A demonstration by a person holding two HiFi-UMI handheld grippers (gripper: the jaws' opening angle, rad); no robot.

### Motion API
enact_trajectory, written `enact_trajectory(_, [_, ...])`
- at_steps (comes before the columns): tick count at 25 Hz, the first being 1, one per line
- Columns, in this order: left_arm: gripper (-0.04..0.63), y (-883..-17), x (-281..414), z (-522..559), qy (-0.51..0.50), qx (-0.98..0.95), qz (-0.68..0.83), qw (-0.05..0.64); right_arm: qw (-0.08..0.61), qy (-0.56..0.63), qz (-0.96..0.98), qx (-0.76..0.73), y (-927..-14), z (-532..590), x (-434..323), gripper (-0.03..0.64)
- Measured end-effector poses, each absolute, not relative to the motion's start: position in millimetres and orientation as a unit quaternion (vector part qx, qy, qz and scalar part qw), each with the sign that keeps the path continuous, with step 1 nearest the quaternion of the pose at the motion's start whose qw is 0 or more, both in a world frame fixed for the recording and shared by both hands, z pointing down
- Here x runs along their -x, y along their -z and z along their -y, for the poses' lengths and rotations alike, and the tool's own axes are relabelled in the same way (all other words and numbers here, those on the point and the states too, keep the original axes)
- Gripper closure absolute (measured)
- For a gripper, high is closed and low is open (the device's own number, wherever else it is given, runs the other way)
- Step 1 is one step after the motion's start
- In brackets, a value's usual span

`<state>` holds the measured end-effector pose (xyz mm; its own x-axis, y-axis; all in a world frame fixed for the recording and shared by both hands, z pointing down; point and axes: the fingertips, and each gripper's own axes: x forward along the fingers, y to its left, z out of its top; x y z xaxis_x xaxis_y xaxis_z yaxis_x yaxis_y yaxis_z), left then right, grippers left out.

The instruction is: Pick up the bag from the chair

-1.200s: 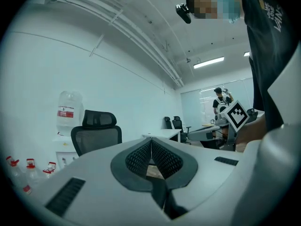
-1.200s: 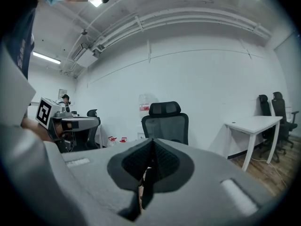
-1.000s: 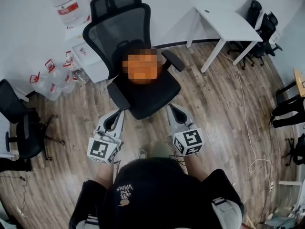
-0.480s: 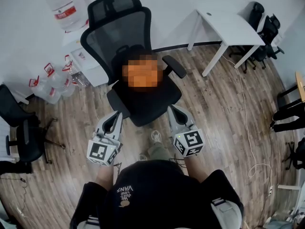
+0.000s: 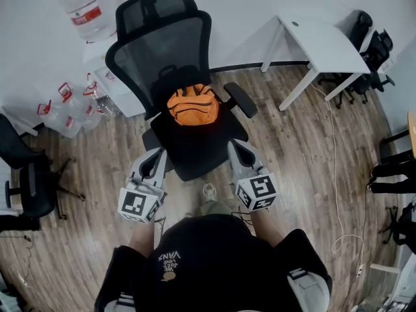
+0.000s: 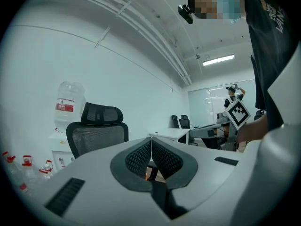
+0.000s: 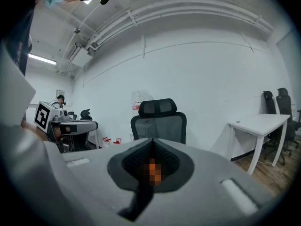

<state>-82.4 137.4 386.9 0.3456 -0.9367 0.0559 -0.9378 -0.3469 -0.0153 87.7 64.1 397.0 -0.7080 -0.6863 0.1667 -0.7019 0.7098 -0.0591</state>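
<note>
Up at 12 o'clock on the chair (image 5: 195, 149) seat: the orange bag (image 5: 192, 104), untouched. At 7 and 5 o'clock, left gripper (image 5: 156, 156) and right gripper (image 5: 236, 149), jaws pressed together, empty. Left to do: reach, open, grasp, lift.

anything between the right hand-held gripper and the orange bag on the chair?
Nothing in the way: only bare black seat cushion separates the right hand-held gripper from the bag. The head view shows it.

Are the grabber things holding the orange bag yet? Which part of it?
Nothing is held. The left hand-held gripper and right hand-held gripper are shut and empty. The orange bag sits on the chair, apart from both.
</note>
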Motion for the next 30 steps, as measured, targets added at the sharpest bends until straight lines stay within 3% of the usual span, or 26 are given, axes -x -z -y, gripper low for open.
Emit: enact_trajectory(30, [0.586, -393.6, 86.7, -4.0, -0.048, -0.795, 0.605, 0.014, 0.074, -0.066, 0.937, -0.336, -410.6, 84.9, -83.0, 0.618])
